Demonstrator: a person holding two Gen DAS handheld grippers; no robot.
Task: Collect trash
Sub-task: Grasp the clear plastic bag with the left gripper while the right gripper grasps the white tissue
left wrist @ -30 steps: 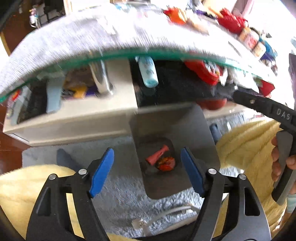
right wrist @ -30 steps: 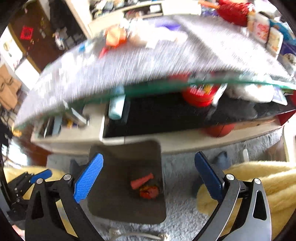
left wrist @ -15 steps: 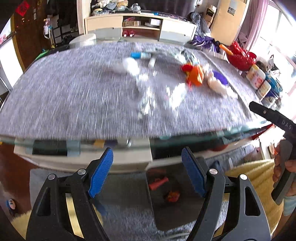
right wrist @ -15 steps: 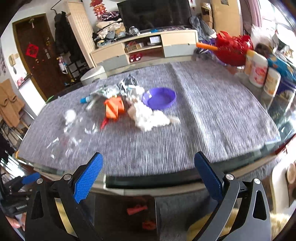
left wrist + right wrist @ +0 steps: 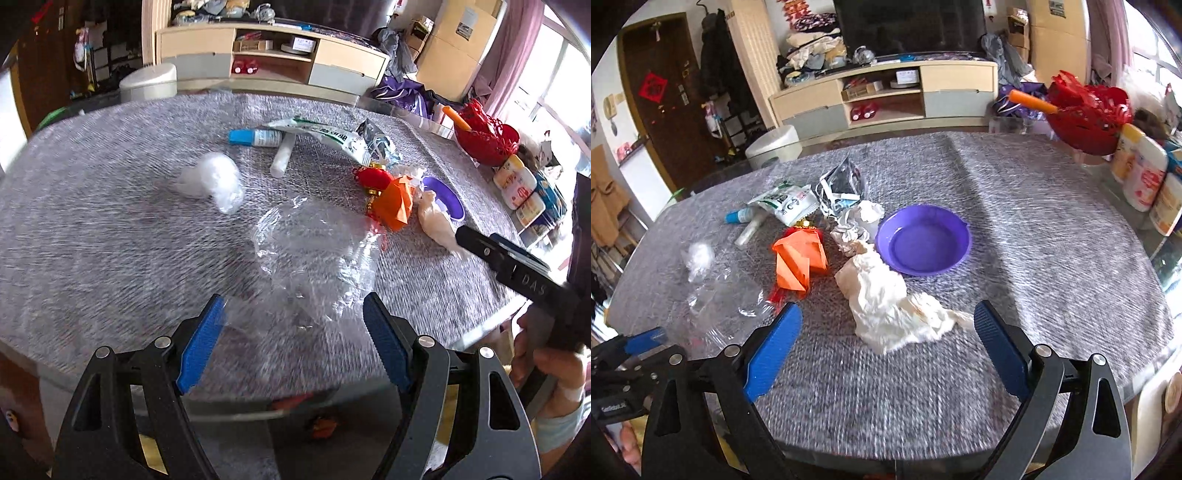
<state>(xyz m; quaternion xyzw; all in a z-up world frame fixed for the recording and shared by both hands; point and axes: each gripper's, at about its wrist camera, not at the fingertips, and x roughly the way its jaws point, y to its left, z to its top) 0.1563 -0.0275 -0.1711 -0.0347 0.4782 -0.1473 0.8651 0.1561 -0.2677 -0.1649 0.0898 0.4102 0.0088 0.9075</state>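
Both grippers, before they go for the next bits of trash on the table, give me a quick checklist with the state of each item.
1. Left gripper open, empty: ok.
2. Right gripper open, empty: ok.
3. Clear plastic wrap ahead of the left gripper, nothing on it: ok.
4. Crumpled tissue ahead of the right gripper, unobstructed: ok.
5. Tissue clear of the purple bowl: cannot tell, they look touching.
6. Bin position below the table: cannot tell.

Right tool (image 5: 886, 334) low in the frame, blue fingers (image 5: 772, 350) spread wide and empty, over the grey table (image 5: 1052, 236). Crumpled white tissue (image 5: 890, 306) lying between the fingers, just ahead. Purple bowl (image 5: 923, 240) beyond it at centre. Orange paper (image 5: 799, 258) left of centre, clear plastic wrap (image 5: 720, 299) lower left.
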